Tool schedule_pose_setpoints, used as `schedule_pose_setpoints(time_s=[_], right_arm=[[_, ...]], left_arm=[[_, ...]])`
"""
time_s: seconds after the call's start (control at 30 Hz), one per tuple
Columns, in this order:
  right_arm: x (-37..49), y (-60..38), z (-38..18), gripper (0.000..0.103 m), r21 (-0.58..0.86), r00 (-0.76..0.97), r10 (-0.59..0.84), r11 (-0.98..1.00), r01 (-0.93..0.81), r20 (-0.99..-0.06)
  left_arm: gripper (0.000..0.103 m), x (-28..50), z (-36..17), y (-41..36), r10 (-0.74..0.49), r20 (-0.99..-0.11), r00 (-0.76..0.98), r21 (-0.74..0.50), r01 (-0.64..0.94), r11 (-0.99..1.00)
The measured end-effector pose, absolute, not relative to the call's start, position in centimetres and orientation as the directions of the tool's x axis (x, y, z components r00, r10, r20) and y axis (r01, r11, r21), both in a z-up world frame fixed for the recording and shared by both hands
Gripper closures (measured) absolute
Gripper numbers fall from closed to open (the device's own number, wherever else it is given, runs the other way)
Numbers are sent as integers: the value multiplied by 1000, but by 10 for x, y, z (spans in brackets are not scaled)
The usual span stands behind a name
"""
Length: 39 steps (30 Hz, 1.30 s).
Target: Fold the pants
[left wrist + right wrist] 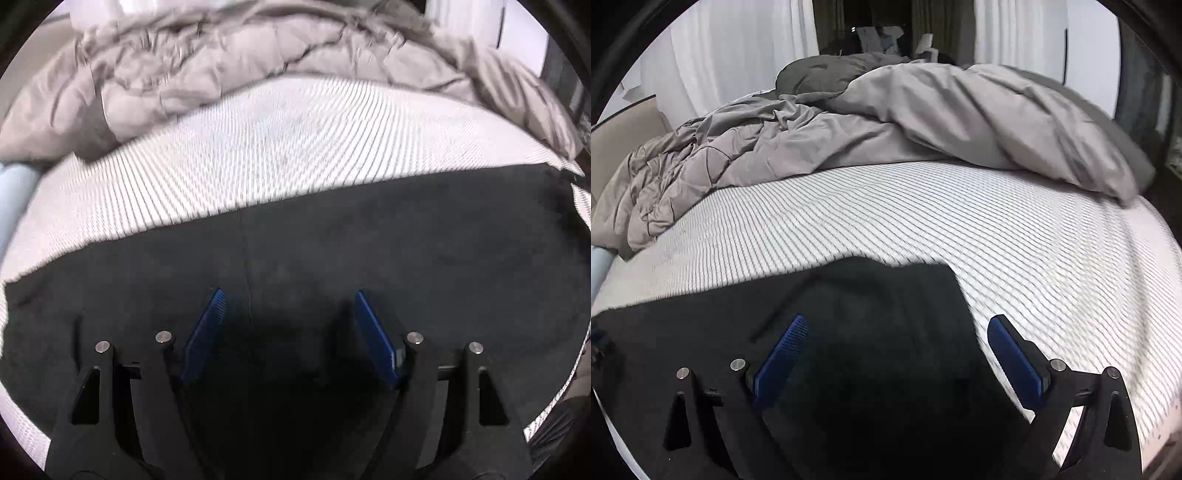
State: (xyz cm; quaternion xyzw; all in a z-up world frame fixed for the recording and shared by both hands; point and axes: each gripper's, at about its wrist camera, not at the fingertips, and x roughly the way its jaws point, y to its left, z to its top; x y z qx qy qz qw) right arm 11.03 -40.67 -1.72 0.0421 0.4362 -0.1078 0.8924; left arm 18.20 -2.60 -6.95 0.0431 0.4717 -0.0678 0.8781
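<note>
Both hand-held grippers (288,295) (897,325) agape, downward-tilted

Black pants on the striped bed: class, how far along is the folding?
Done: the black pants lie spread flat on the striped mattress. In hand: nothing; the left tool and right tool stand open above the fabric. Left: no fold shows within these views.

The pants (369,229) run past both views' lower edges.
</note>
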Motion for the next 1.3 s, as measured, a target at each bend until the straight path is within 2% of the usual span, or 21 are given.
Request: schedule_pose_setpoints(time_s=[0.03,0.07,0.1,0.13,0.23,0.27,0.33,0.43,0.47,0.5,0.6,0.7,0.73,0.77,0.8,0.87,0.93,1.0,1.1,1.17,1.3], right_arm=[[122,-405,-20,9,-31,594,-160,975,221,-789],[139,-405,-28,20,-55,568,-165,977,205,-806],[153,-406,-36,48,-89,533,-180,977,192,-827],[168,-411,-47,62,-146,491,-221,971,186,-843],[181,-438,-63,60,-75,451,-171,972,223,-876],[182,-442,-67,56,-70,451,-174,969,238,-876],[177,-431,-62,52,-120,461,-221,964,239,-860],[142,-419,-31,35,-126,515,-248,957,260,-820],[124,-418,-19,22,-98,548,-238,957,273,-802],[105,-416,-8,19,-69,571,-212,962,263,-793],[55,-416,4,21,-9,593,-163,967,253,-788],[16,-413,-21,34,-5,557,-142,971,240,-819],[11,-415,-41,34,-68,512,-189,967,245,-838],[9,-413,-51,34,-102,507,-217,964,245,-834],[1,-414,-53,34,-105,532,-220,965,238,-818],[-11,-420,-36,31,-64,557,-227,953,296,-799],[-27,-428,-19,27,-58,567,-295,916,398,-769],[-53,-434,-8,18,34,598,-258,901,432,-759],[-73,-455,-21,16,329,635,-12,848,416,-773],[-70,-466,-43,16,485,647,139,780,395,-750],[-45,-482,-61,12,575,694,179,717,394,-698]], left_arm=[[33,185,-77,-26,-69,-847,527,22,164,986],[32,183,-82,-28,-68,-848,526,29,174,984],[31,180,-84,-28,-76,-838,540,32,187,982],[30,178,-85,-29,-76,-833,548,40,197,980],[26,174,-88,-27,-64,-834,549,52,193,980],[26,174,-87,-27,-57,-836,546,53,185,981],[26,172,-82,-29,-42,-837,545,57,163,985],[27,152,-62,-38,-109,-811,575,-6,179,984],[27,143,-56,-44,-145,-796,588,-27,204,979],[27,132,-51,-54,-181,-782,596,-40,241,970],[26,110,-52,-83,-258,-780,570,-47,358,932],[24,105,-74,-107,-202,-819,537,34,397,917],[19,108,-81,-107,-180,-825,536,47,382,923],[8,110,-86,-106,-167,-823,542,47,360,932],[6,113,-88,-101,-168,-820,547,31,336,941],[7,116,-84,-92,-148,-827,542,1,265,964],[10,112,-77,-87,-149,-816,558,-12,241,970],[10,105,-66,-84,-197,-793,576,-53,257,965],[10,96,-54,-80,-261,-768,585,-102,290,951],[10,92,-51,-78,-275,-760,589,-114,296,948],[10,93,-48,-68,-275,-759,590,-130,277,952]])
